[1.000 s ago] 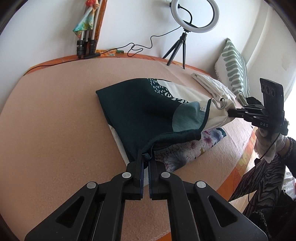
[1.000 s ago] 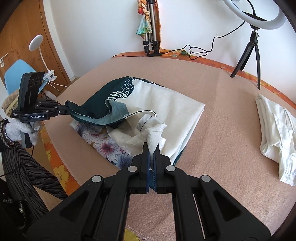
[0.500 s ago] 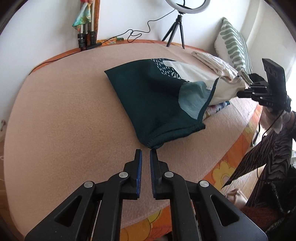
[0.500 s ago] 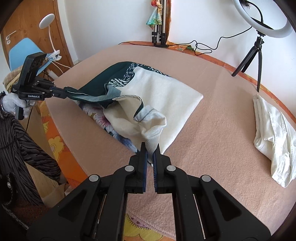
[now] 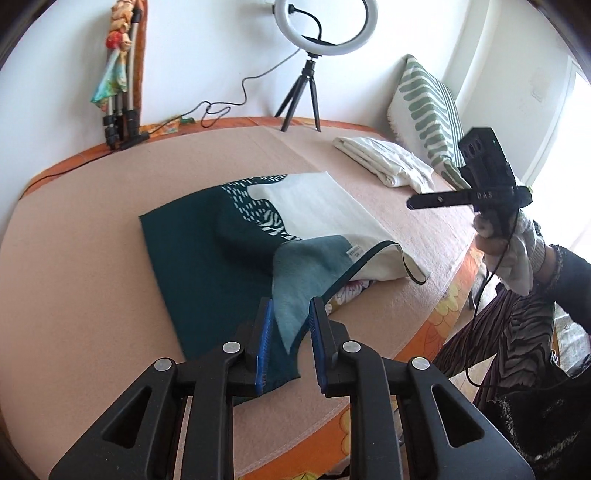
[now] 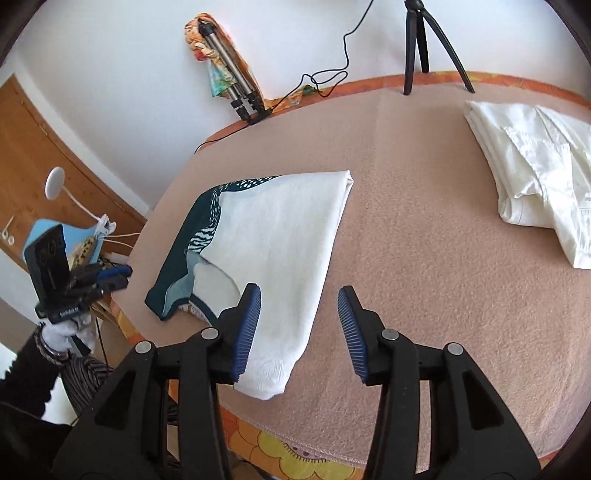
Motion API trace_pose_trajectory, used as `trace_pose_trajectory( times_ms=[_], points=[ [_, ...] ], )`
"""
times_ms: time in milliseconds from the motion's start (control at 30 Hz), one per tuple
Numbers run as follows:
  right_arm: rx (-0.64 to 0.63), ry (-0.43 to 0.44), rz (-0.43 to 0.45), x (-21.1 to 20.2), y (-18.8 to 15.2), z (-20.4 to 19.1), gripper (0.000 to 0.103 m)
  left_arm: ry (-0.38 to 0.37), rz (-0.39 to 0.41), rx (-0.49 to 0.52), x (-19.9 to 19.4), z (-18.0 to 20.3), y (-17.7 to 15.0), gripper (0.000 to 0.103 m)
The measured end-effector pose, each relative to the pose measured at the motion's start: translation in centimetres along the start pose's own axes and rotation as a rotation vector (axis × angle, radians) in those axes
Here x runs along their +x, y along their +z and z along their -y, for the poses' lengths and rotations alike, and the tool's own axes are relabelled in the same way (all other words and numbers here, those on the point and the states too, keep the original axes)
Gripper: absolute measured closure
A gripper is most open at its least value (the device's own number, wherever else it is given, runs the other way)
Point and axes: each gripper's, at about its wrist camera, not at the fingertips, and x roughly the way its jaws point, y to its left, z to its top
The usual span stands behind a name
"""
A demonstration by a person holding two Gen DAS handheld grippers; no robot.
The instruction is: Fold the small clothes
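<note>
1. In front of the ring light (image 5: 327, 27), seen from the left wrist, the garment (image 5: 236, 251) lies folded on the blanket (image 5: 81, 266). The left gripper (image 5: 291, 343) is opening above its near edge, gripping nothing. Judgement: release fully, then lift clear without dragging cloth.
2. Right wrist view: the right gripper (image 6: 299, 328) is opening, empty, near the garment's white corner. No containers are visible.

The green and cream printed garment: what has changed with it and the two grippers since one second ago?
Both grippers let go of the green and cream printed garment, which dropped folded flat onto the pink blanket. The left gripper and right gripper have drawn back, jaws opening, pressing nothing. The folded white cloth and the ring light stayed put.
</note>
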Motion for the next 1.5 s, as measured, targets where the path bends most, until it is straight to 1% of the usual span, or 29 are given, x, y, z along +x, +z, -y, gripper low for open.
trace_pose_trajectory(
  times_ms=[133,300,367,500,700,733,800,833,867,900,967,1067,1133,1233,1333,1400,1433,1500],
  points=[
    [0.066,-0.004,-0.007,3.0,2.4,1.6,0.057,-0.017,-0.043,0.012,2.5,0.7,-0.3,0.085],
    [0.168,0.009,-0.011,6.3,4.8,3.6,0.057,-0.011,-0.065,0.024,3.6,0.9,-0.8,0.085],
    [0.166,-0.004,-0.005,6.9,5.8,3.7,0.057,-0.007,-0.064,0.013,3.6,0.7,-1.1,0.085],
    [0.175,0.019,-0.003,7.9,7.3,3.6,0.057,-0.013,-0.071,-0.007,3.9,0.2,-1.5,0.085],
    [0.161,-0.008,-0.058,9.8,7.5,3.3,0.057,-0.016,-0.098,0.006,4.0,0.2,-2.2,0.085],
    [0.166,-0.002,-0.062,10.0,7.4,3.4,0.059,-0.021,-0.101,-0.001,4.1,0.1,-2.3,0.085],
    [0.165,0.010,-0.072,10.2,7.3,3.3,0.069,-0.034,-0.114,-0.012,4.4,0.0,-2.4,0.085],
    [0.161,0.013,-0.074,10.3,7.3,3.2,0.073,-0.033,-0.120,-0.007,4.6,0.0,-2.5,0.085],
    [0.155,0.010,-0.073,10.4,7.3,3.1,0.082,-0.032,-0.125,0.000,4.7,0.1,-2.5,0.085],
    [0.147,0.004,-0.070,10.3,7.3,2.9,0.095,-0.032,-0.125,0.005,4.8,0.2,-2.5,0.085],
    [0.125,0.000,-0.064,10.2,7.4,2.5,0.097,-0.036,-0.127,0.007,4.8,0.1,-2.4,0.085],
    [0.057,-0.037,-0.039,9.5,7.7,1.3,0.100,-0.049,-0.126,-0.001,4.7,-0.1,-2.5,0.085],
    [0.016,-0.089,-0.013,9.0,8.1,0.8,0.101,-0.055,-0.131,0.005,4.7,-0.2,-2.5,0.085],
    [0.025,-0.151,-0.008,9.1,8.5,1.6,0.101,-0.056,-0.140,0.037,4.5,0.0,-2.7,0.085],
    [0.009,-0.137,-0.026,9.6,8.3,1.7,0.101,-0.058,-0.148,0.045,4.3,-0.1,-2.8,0.085],
    [0.008,-0.155,-0.030,9.5,8.2,1.6,0.101,-0.066,-0.149,0.030,4.1,-0.3,-2.6,0.085],
    [-0.002,-0.177,-0.023,9.2,8.1,1.4,0.101,-0.066,-0.143,0.017,3.8,-0.4,-2.4,0.085],
    [-0.036,-0.245,0.002,8.3,7.9,0.4,0.099,-0.091,-0.106,-0.015,3.1,-0.5,-1.7,0.085]
  ],
)
